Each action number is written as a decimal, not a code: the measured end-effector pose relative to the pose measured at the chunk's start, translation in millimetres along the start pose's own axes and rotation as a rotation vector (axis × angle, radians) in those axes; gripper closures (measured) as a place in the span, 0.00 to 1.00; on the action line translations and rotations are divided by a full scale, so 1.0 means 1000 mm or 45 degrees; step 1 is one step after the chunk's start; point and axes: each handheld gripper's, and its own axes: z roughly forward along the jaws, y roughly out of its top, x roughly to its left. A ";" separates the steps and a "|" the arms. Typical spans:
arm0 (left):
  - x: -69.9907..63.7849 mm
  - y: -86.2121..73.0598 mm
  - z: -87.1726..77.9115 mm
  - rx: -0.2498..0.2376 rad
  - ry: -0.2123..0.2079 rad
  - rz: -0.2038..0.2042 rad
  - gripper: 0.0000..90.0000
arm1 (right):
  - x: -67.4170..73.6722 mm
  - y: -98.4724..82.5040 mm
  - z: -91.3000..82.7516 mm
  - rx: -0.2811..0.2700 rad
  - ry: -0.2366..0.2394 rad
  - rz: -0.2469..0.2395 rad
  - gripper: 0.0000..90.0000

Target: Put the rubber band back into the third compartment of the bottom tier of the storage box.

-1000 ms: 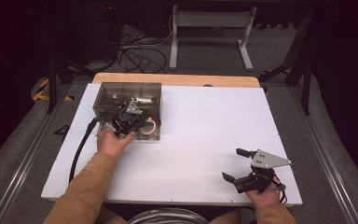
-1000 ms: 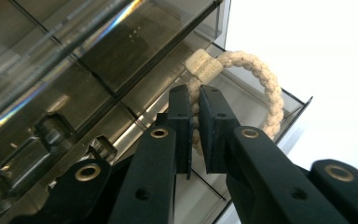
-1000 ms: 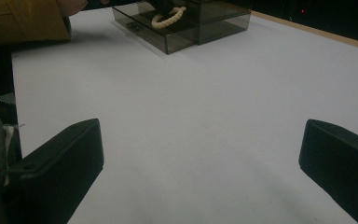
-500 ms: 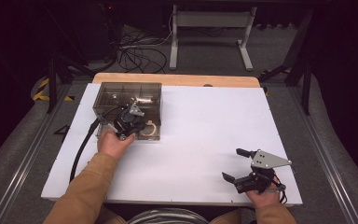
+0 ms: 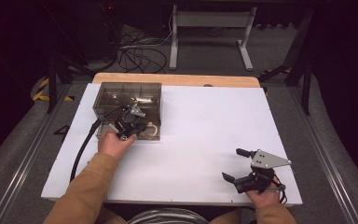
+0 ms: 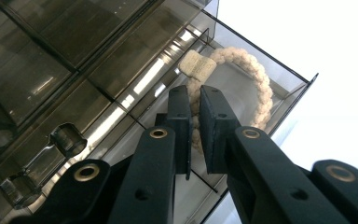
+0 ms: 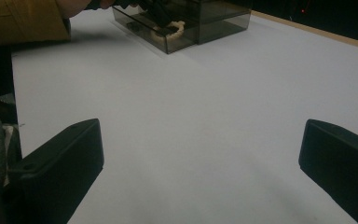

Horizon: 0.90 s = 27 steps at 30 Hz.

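White flat surface [image 5: 205, 126] seen spanning frame. Smoky transparent plastic compartment box [image 5: 121, 95] placed at far left of surface. Cream braided rope ring [image 6: 254, 79] lay in box's near right compartment. Left tongs [image 6: 195, 105] reached into that compartment, clamped on ring's strand. Right tongs [image 5: 235, 164] held wide apart, nothing between, near surface's right front edge.

Box [image 5: 121, 93]: on table [image 5: 205, 121], far left. Rope ring [image 6: 256, 79]: in box's near right compartment, between left gripper's [image 6: 195, 105] pads. Right gripper [image 5: 237, 164]: near right edge of table, well apart from box.
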 end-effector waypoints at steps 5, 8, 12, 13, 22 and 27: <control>-0.001 0.000 0.000 -0.007 -0.004 -0.004 0.92 | 0.000 0.000 0.000 0.004 0.003 0.003 0.00; 0.000 0.000 0.000 0.003 -0.007 0.000 0.92 | 0.000 0.000 0.000 0.004 0.002 0.004 0.00; 0.000 0.000 0.001 0.006 -0.009 -0.006 0.92 | 0.000 0.000 0.000 0.004 0.004 0.004 0.00; 0.000 0.000 0.001 0.005 -0.008 -0.007 0.91 | 0.000 0.000 0.001 0.004 0.005 0.005 0.00; 0.000 0.001 -0.001 -0.006 0.010 -0.009 0.84 | 0.000 0.000 0.001 0.005 0.006 0.005 0.00; -0.001 0.002 -0.005 -0.035 0.005 -0.011 0.78 | 0.000 0.000 0.001 0.006 0.005 0.006 0.00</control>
